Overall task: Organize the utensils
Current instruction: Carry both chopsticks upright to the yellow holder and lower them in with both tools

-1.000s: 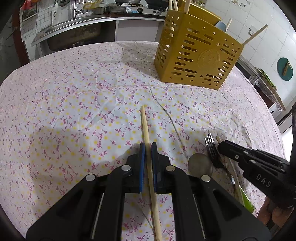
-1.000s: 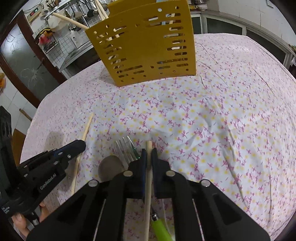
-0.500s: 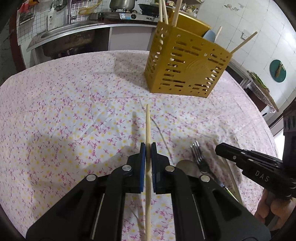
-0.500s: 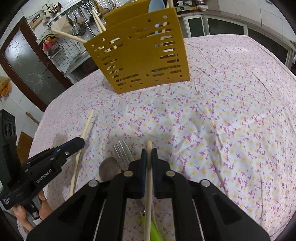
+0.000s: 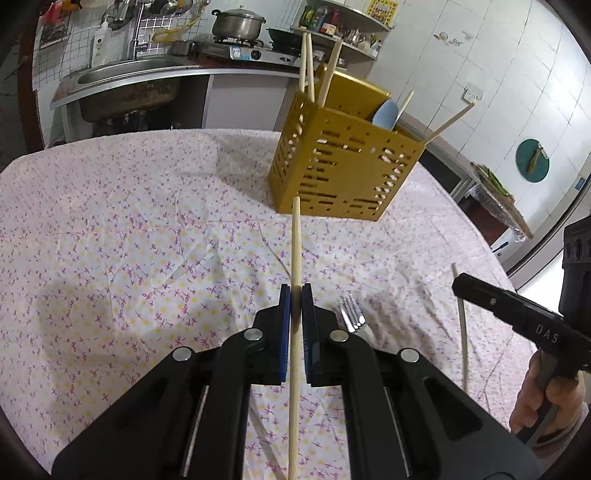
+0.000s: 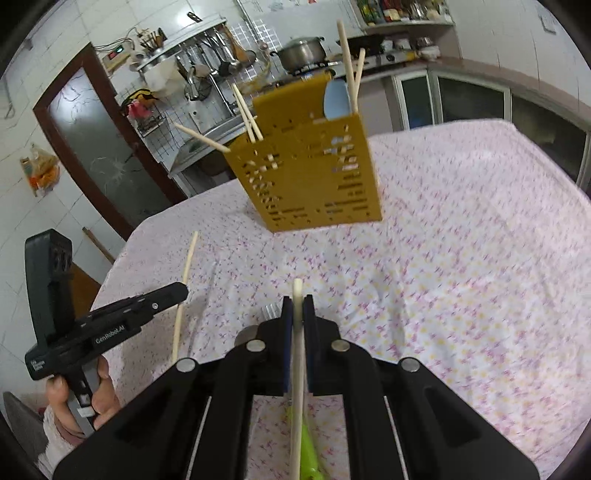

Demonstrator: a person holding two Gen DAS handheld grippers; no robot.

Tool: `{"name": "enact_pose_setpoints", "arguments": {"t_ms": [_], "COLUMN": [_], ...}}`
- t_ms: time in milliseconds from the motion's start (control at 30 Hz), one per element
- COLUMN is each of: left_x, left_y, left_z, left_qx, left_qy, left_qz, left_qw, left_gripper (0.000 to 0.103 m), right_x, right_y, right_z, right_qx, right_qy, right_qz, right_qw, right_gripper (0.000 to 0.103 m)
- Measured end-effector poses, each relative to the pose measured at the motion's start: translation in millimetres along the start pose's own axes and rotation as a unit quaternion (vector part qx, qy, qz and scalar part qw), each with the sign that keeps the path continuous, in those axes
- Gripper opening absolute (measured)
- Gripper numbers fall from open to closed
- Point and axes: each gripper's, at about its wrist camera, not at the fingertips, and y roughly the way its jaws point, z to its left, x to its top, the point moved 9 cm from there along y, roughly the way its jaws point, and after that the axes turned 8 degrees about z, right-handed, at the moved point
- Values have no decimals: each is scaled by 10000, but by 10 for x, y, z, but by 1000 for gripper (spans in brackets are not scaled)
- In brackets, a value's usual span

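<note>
Two wooden chopsticks are held clear of the counter, one in each tool. The first chopstick point(image 5: 295, 258) is clamped between the blue pads of the left tool point(image 5: 295, 291), its tip pointing toward the yellow slotted holder point(image 5: 343, 173). The second chopstick point(image 6: 297, 332) is clamped in the right tool point(image 6: 297, 301), its tip standing just past the pads. One fork point(image 5: 351, 310) is seen lying on the floral cloth point(image 5: 129, 240) near the counter's near edge, beside the left tool; a green handle point(image 6: 306, 446) shows under the right tool. The one holder stands toward the far edge of the counter, and five chopsticks and one pale blue spoon point(image 5: 384, 114) can be counted rising from it. Each tool is gripped by a hand point(image 6: 92, 398), and one pot point(image 5: 236, 22) is seen on the stove behind.
</note>
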Motion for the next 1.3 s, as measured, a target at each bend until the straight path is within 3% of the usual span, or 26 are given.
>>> {"name": "enact_pose_setpoints", "arguments": {"t_ms": [333, 800, 1300], "left_x": [226, 881, 1711], "left_y": [-391, -774, -1158], "left_z": [-301, -597, -895], "left_qx": [34, 163, 327], "left_qy": [322, 564, 803], "left_qz": [-450, -1013, -1543], "left_qw": [9985, 9931, 9842], "left_gripper": [4, 4, 4], "right_x": [436, 1288, 2189], "right_y": [-519, -1082, -1441], "right_z": [3, -9, 196], "right_qx": [-130, -365, -626], "right_qy": [-239, -321, -535], "right_qz": [-832, -1884, -2965], "right_qw": [9962, 9809, 9515], "right_gripper": [6, 6, 6]}}
